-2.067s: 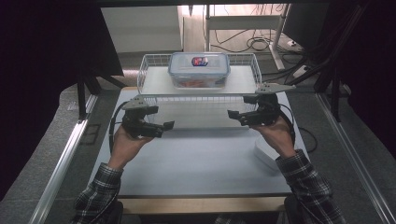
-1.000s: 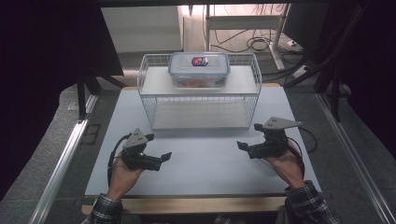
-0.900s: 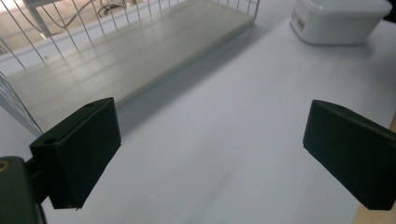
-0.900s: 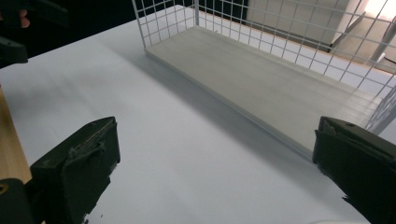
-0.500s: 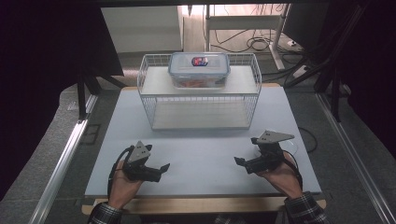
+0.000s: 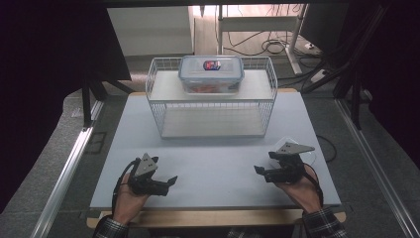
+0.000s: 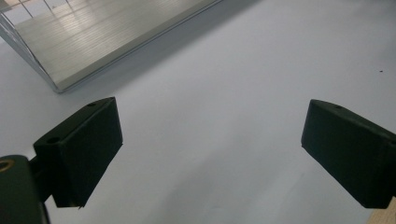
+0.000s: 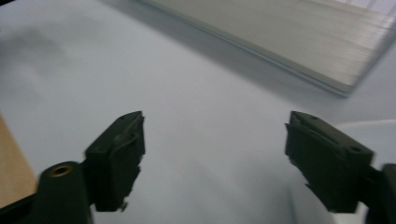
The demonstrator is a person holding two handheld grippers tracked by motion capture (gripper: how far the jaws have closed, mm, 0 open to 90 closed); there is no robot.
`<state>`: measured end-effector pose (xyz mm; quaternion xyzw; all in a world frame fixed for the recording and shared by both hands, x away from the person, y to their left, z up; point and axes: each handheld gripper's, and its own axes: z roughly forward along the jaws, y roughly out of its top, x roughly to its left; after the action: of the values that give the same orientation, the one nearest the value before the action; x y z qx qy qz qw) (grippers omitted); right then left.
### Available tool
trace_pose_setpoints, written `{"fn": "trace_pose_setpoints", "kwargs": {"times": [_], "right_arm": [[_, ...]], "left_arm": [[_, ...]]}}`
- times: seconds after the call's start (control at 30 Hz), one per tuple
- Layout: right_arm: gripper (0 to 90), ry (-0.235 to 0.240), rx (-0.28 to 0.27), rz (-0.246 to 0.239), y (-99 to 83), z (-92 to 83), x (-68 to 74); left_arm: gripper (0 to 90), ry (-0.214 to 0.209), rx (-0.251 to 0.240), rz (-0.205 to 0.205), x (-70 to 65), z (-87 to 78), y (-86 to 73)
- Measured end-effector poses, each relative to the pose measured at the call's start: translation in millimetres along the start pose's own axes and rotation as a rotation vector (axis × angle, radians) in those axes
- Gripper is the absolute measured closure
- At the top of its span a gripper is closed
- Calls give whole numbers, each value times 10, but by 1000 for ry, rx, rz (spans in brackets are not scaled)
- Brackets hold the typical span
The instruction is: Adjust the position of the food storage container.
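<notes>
- Two grippers of mine, left gripper and right gripper, rest near the table's front edge, well short of the wire rack.
- Jaws apart, empty; the right's have just been narrowing.
- Lidded food container sits atop the rack; the work looks finished.

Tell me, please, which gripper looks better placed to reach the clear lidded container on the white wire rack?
Neither clearly: the left gripper and right gripper both rest near the table's front edge, open and empty, equally far from the centred container.
</notes>
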<state>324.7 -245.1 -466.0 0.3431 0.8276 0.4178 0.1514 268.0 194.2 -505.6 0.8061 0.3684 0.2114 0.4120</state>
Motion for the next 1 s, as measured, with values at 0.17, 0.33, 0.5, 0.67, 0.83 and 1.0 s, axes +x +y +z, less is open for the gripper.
{"fn": "trace_pose_setpoints", "kwargs": {"times": [0.17,0.33,0.5,0.67,0.83,1.0], "right_arm": [[464,-49,-15,6,3,-109,-116],[686,-120,-27,6,-16,-222,-279],[868,-200,-22,36,-62,-323,-478],[891,-285,-25,74,-103,-413,-674],[890,-376,-27,117,-200,-499,-881],[889,-434,-1,155,-289,-549,-1030]], "left_arm": [[52,-10,-3,-7,6,12,-9],[51,-13,-3,7,-5,13,-8],[52,-17,4,-5,7,27,-15],[52,-19,18,-10,28,47,-32],[54,-12,25,-8,37,55,-37],[56,-4,36,0,37,64,-42]]}}
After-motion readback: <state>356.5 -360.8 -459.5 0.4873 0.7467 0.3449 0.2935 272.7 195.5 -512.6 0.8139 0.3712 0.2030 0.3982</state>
